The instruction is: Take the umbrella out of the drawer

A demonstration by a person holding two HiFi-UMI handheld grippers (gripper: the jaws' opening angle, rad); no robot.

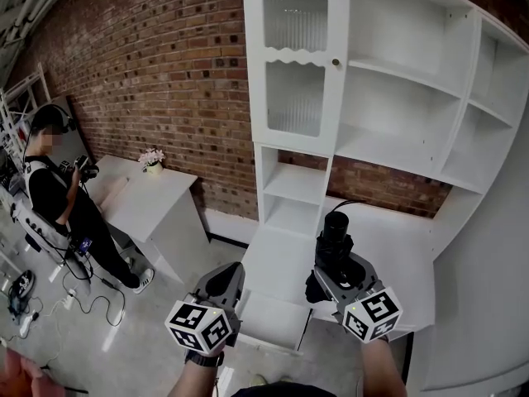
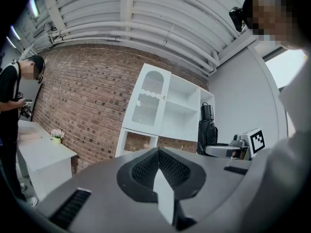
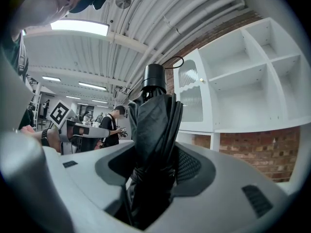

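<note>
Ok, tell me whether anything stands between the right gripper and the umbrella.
Nothing visible does. The right gripper is closed on the folded black umbrella, with its pads pressing the fabric from both sides. The umbrella stands upright between the jaws.

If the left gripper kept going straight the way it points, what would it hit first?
Probably the tall white shelf cabinet against the brick wall; nothing nearer shows in its path, though depth is unclear.
</note>
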